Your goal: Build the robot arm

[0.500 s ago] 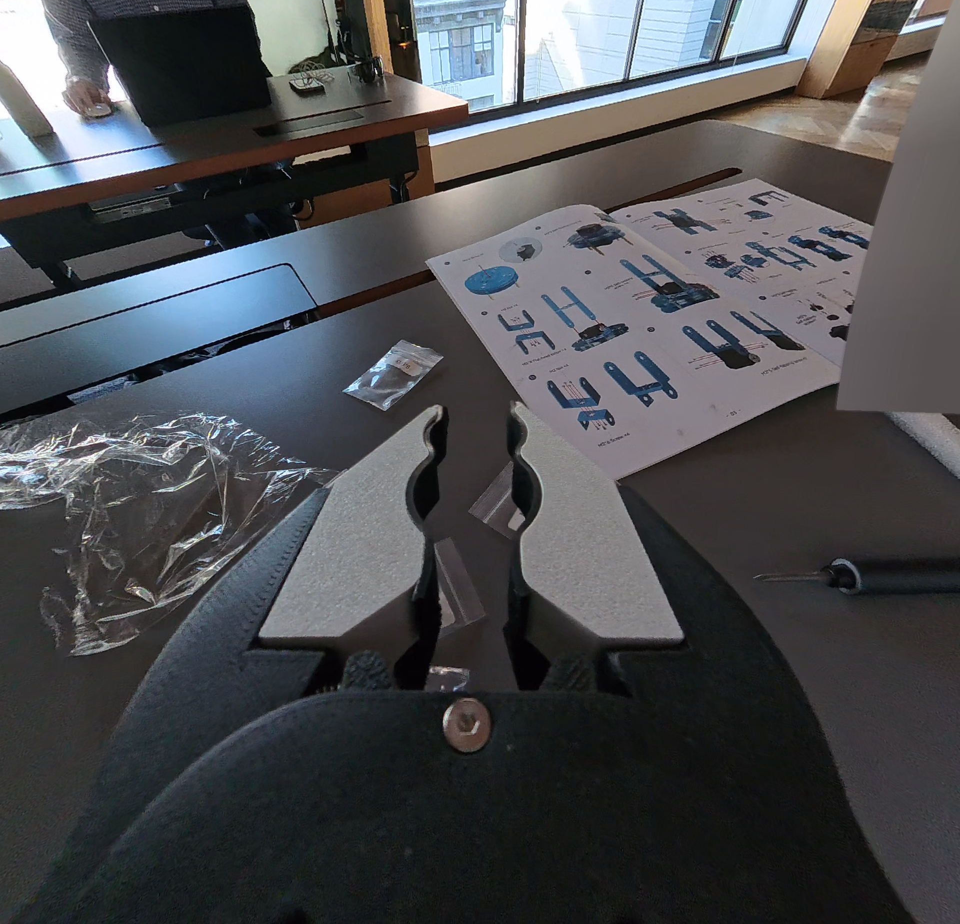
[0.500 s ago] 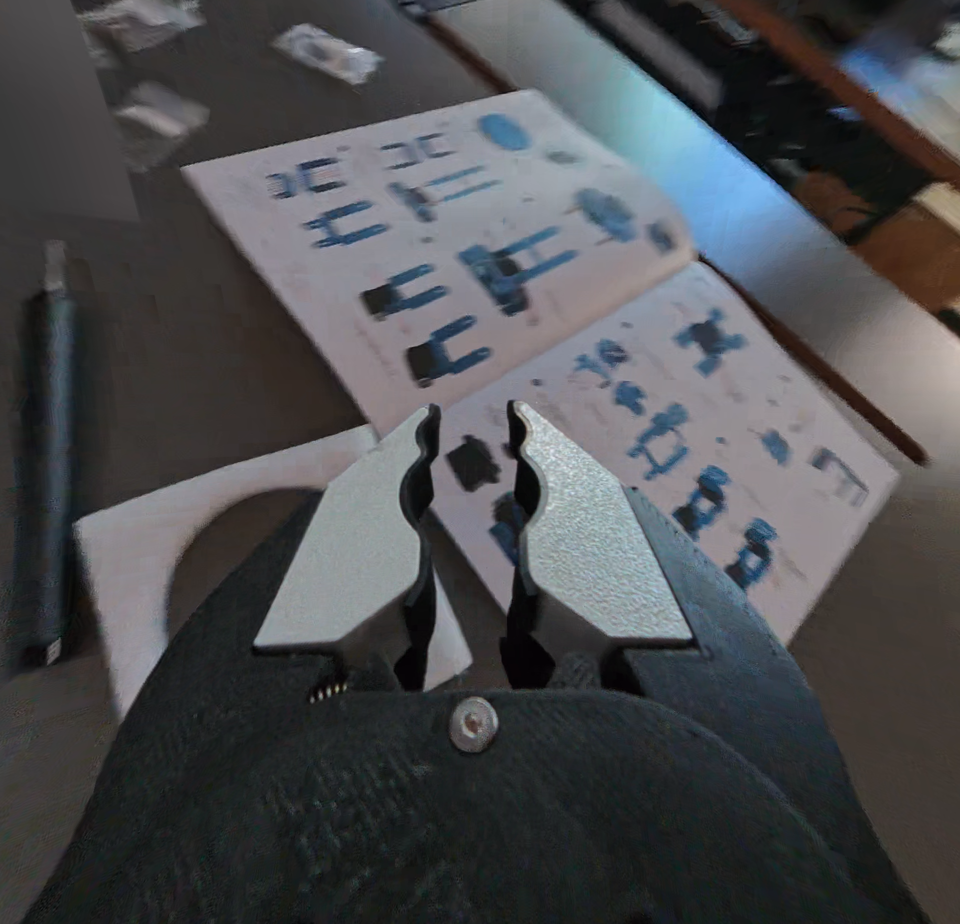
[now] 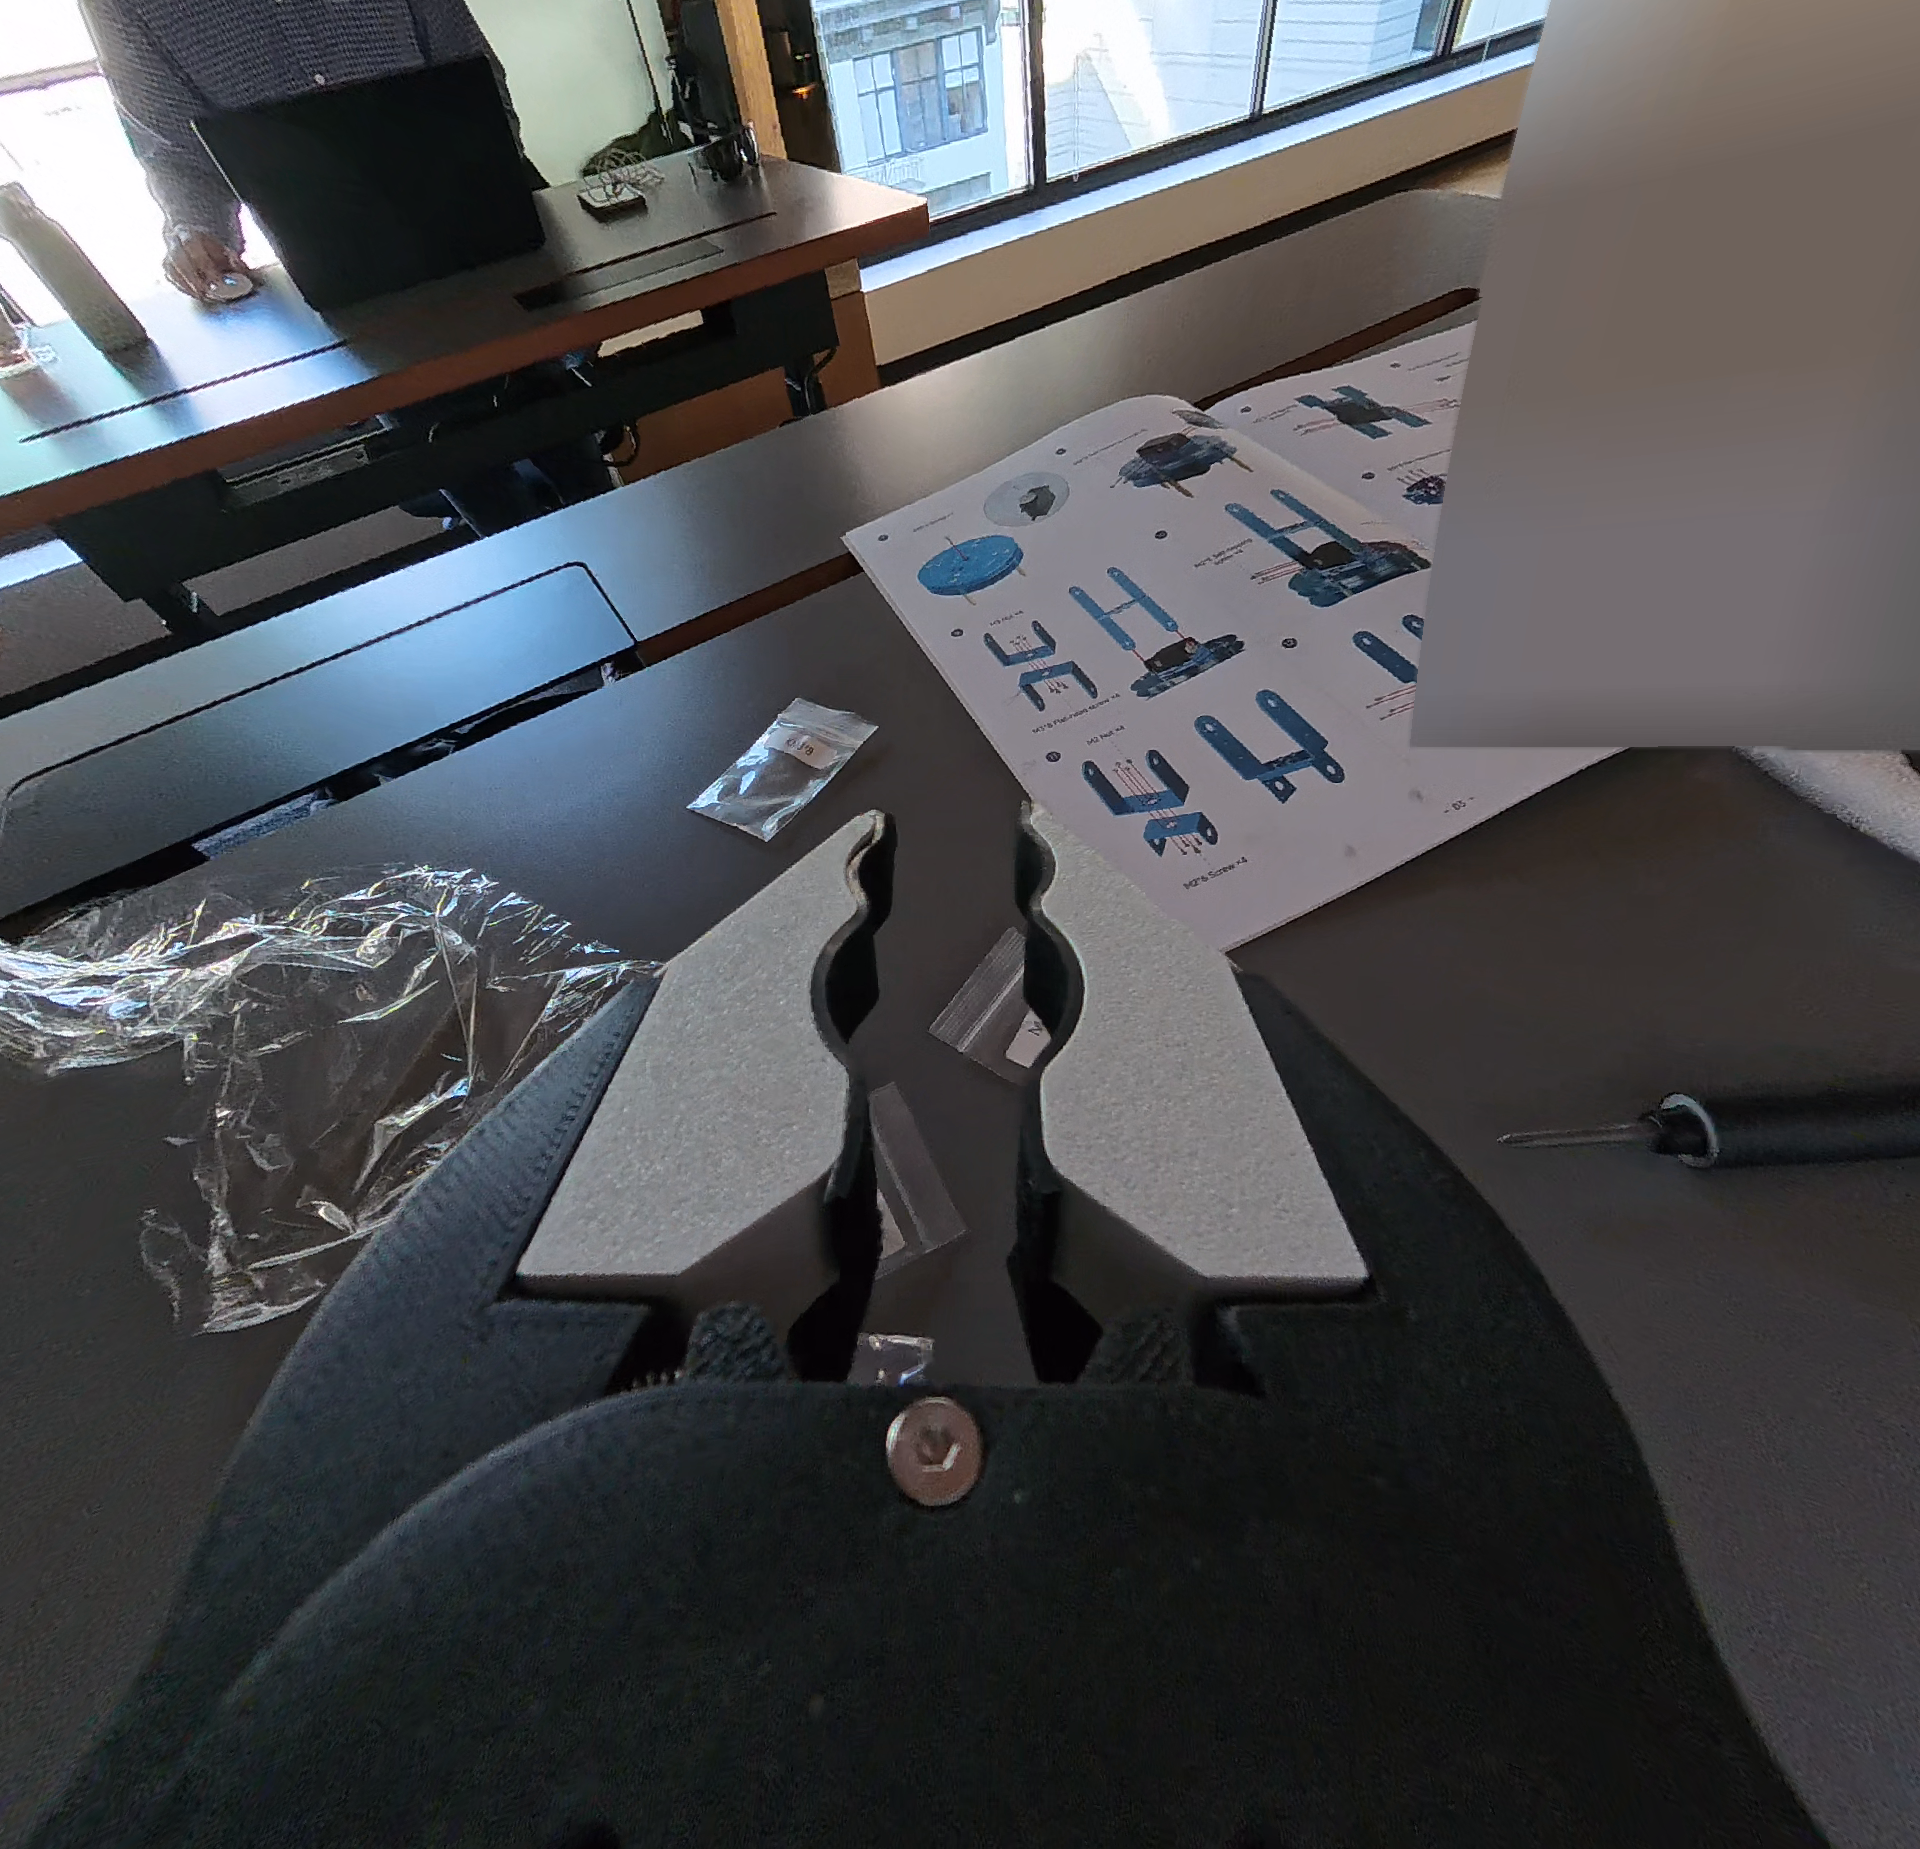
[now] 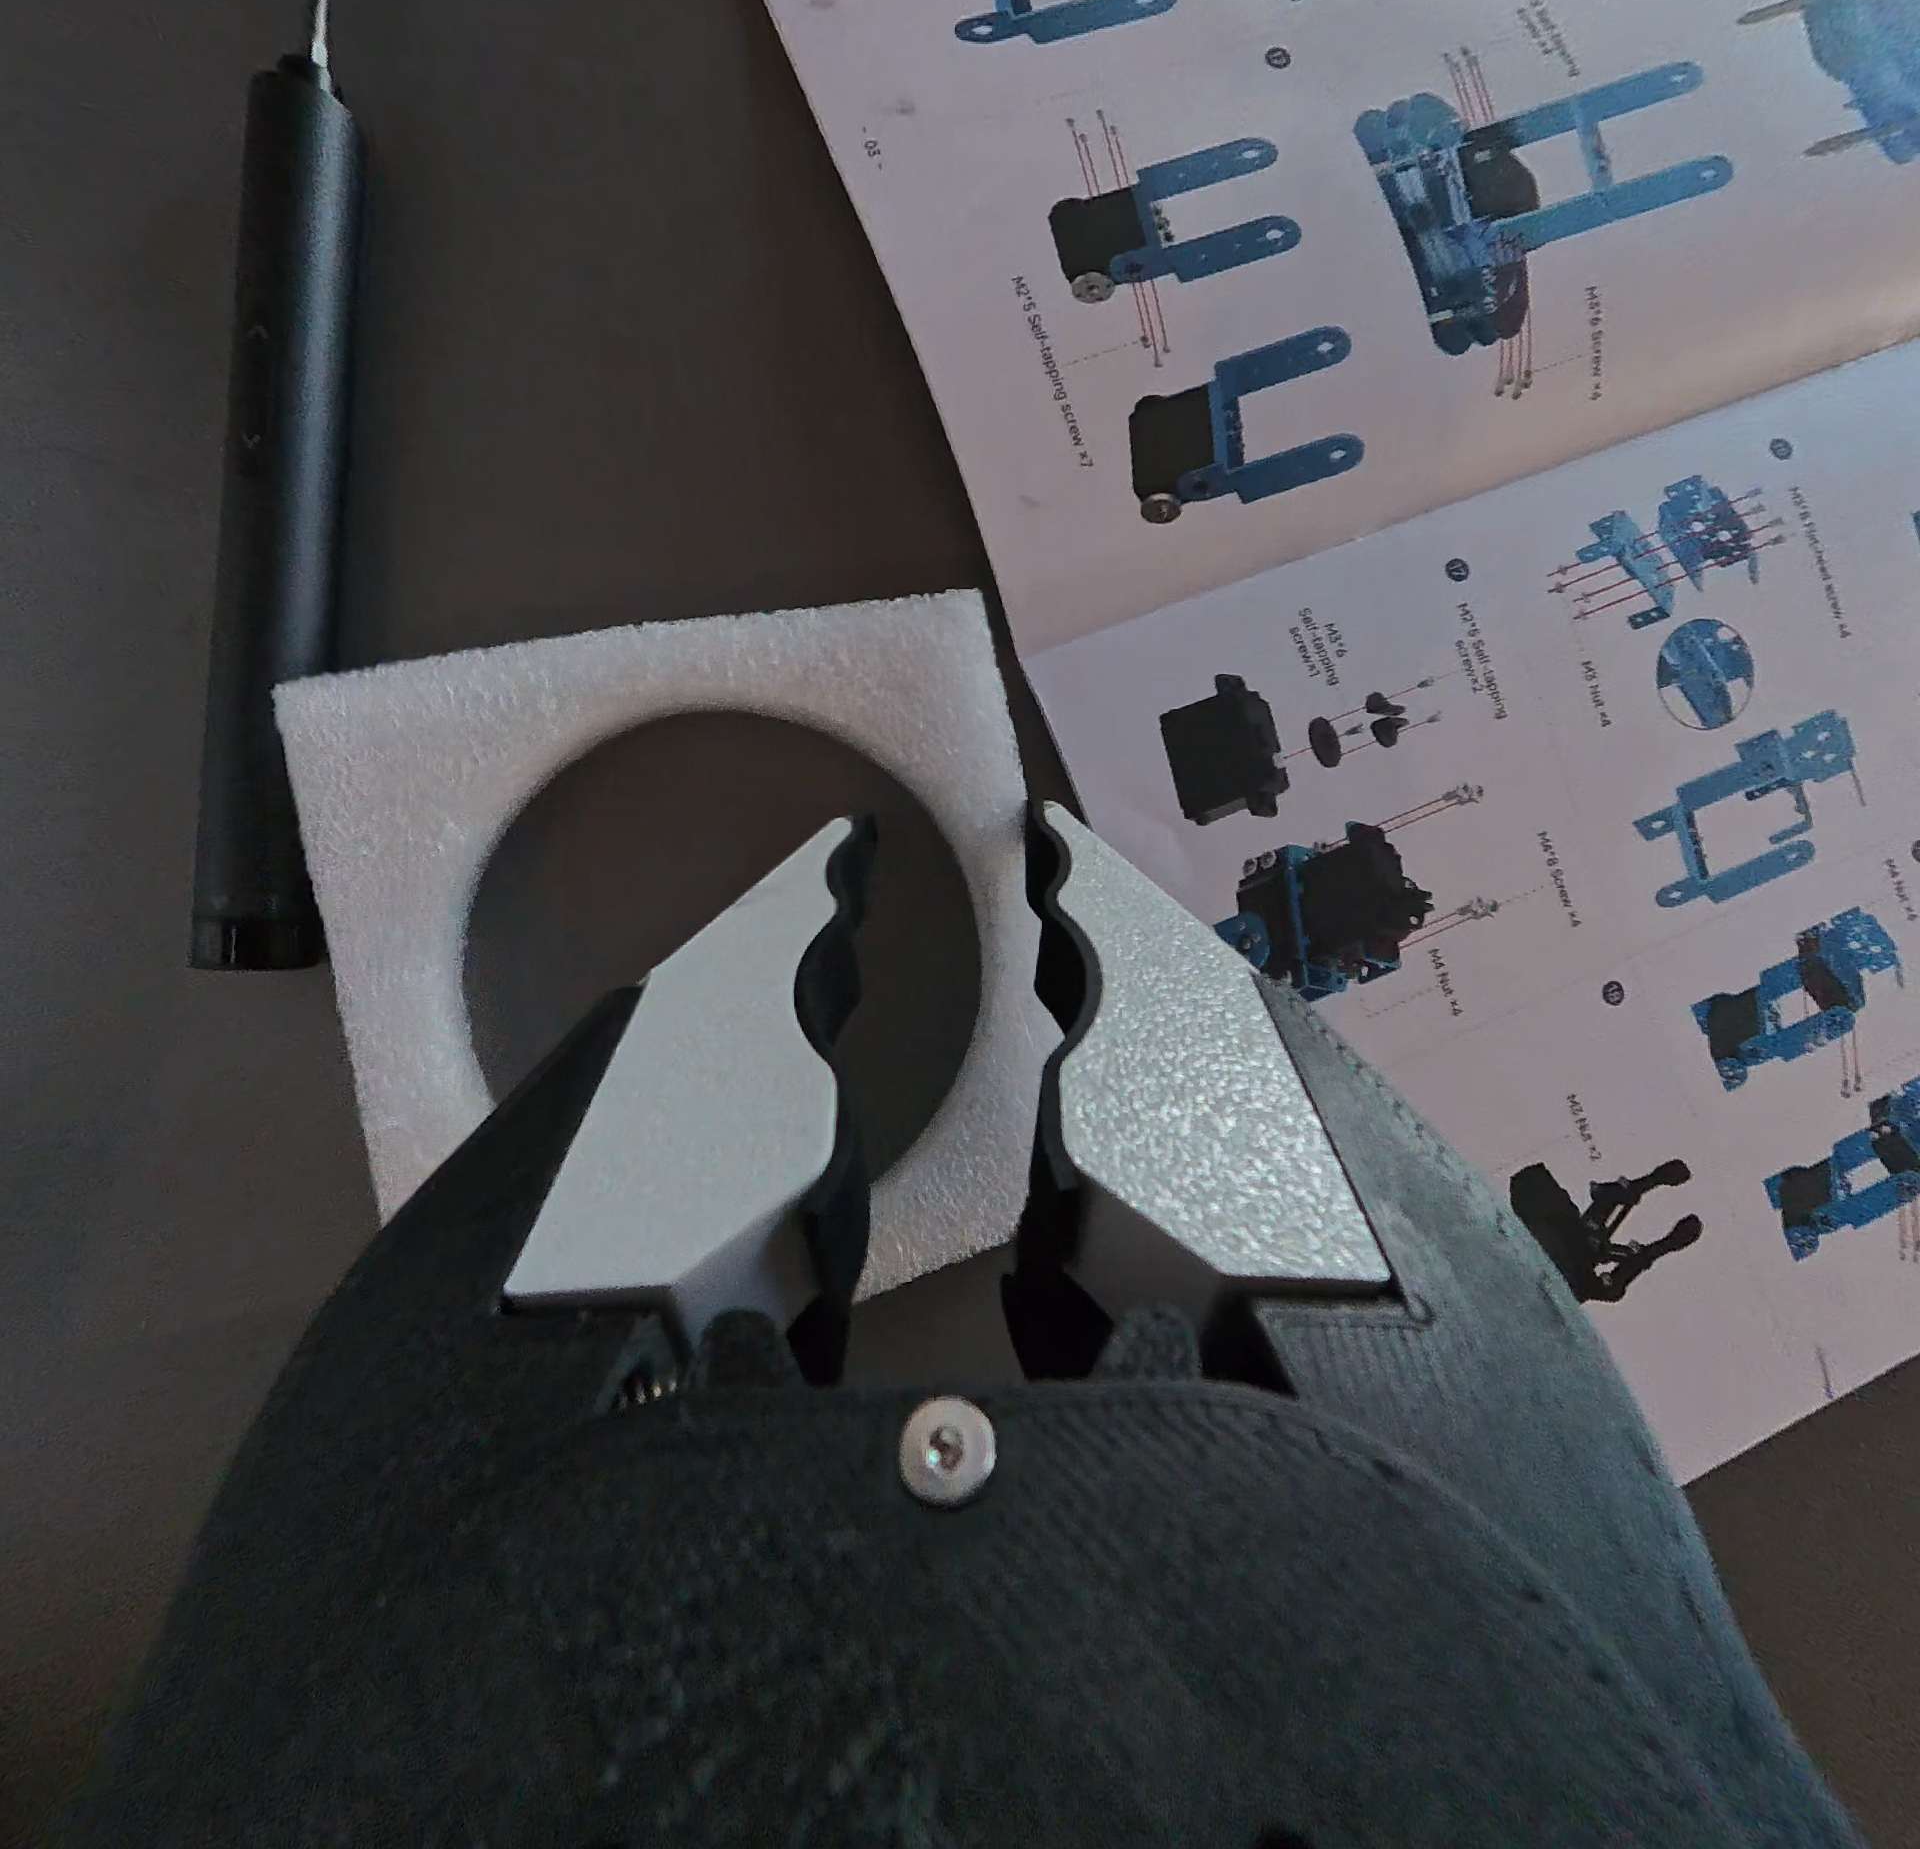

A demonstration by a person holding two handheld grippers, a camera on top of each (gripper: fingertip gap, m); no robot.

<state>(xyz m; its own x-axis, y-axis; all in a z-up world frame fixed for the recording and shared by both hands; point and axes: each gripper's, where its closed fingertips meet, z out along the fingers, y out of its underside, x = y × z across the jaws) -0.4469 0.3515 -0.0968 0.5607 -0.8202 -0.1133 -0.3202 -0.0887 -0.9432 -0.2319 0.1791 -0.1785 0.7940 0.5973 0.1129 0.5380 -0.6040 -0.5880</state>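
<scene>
My left gripper [image 3: 954, 835] is open and empty above the dark table [image 3: 1558, 1384]. Small clear zip bags [image 3: 987, 1010] lie on the table under and between its fingers. Another small clear bag [image 3: 784, 766] lies just beyond the tips. My right gripper [image 4: 948, 825] is open and empty, pointing down over a white foam square with a round hole [image 4: 416, 760]. Its right fingertip is at the foam's right edge, next to an open instruction booklet [image 4: 1455, 552], which also shows in the left wrist view [image 3: 1195, 656]. A black screwdriver [image 4: 281, 511] lies left of the foam.
Crumpled clear plastic wrap [image 3: 291, 1020] lies at the left. The screwdriver [image 3: 1787, 1134] lies at the right in the left wrist view. A person stands at a far desk [image 3: 623, 272] behind a black laptop [image 3: 374, 178]. Windows run along the back. Tip to tip, the grippers are about 30 centimeters apart.
My right gripper has tilted down and moved over the foam square, and its view is now sharp. My left gripper has barely moved.
</scene>
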